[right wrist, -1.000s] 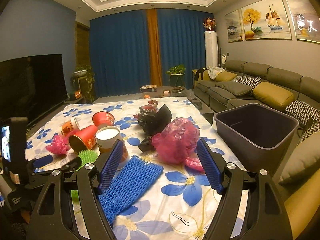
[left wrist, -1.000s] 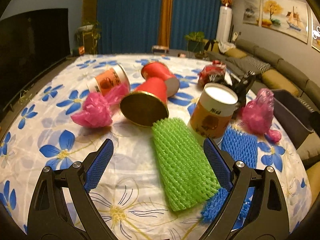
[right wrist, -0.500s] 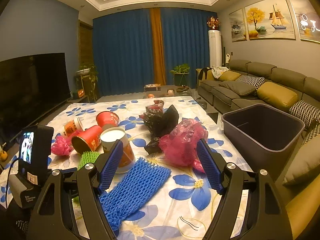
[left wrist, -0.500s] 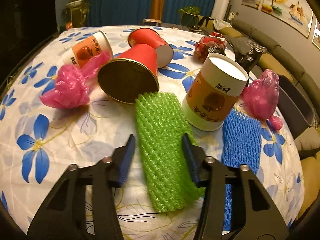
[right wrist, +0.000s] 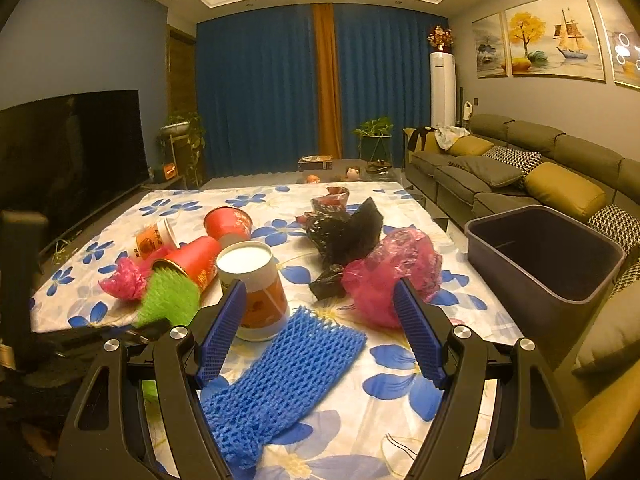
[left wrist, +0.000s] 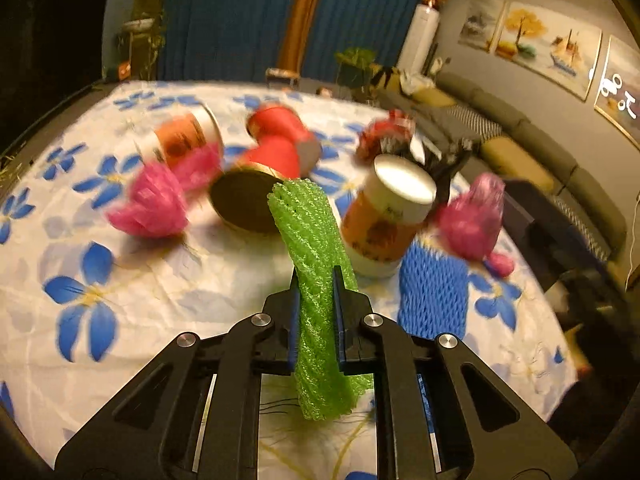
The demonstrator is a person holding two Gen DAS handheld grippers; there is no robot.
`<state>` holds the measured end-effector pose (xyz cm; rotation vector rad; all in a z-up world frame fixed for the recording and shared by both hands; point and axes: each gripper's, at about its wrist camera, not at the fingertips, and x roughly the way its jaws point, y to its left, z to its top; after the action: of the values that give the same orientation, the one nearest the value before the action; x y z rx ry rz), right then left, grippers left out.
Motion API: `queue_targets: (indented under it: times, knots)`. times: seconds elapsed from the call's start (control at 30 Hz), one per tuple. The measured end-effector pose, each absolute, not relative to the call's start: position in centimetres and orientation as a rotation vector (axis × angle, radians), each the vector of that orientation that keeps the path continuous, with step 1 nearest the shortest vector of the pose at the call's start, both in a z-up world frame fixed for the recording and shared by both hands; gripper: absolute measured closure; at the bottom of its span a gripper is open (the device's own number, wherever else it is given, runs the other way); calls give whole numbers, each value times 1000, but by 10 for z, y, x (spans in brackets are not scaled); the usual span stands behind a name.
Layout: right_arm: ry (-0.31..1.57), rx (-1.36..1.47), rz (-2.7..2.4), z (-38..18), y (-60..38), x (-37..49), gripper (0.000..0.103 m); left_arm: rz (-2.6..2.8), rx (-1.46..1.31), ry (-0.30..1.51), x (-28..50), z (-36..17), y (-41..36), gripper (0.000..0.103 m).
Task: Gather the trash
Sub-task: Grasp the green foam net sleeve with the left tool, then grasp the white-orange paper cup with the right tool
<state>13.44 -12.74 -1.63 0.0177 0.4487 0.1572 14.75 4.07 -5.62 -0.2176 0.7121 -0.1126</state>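
The left tool (left wrist: 316,280) is closing its jaws on the green foam net (left wrist: 310,240), squeezing it between the pads so its far end is rising off the flower-print surface (left wrist: 120,280) in front of the red cup (left wrist: 256,188). Further right, the right tool (right wrist: 320,320) is hovering with its jaws wide and nothing between them, above the blue foam net (right wrist: 280,376) lying flat beside the white-lidded cup (right wrist: 256,288), with the dark bin (right wrist: 548,256) standing off the surface's right edge.
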Motion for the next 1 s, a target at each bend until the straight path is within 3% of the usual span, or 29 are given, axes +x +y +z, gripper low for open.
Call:
queue_targets:
  times: [0.2,0.77,1.0]
  knots:
    - [470,-4,201,-19,-101,154,29,-25,-223,604,136,-30,70,91]
    - [580,-49,211,-48,-58,221,29,46,-226,580,153,-23,104,91]
    - [604,-65,222,-54,-54,226,47,43,-220,591,156,-27,101,91]
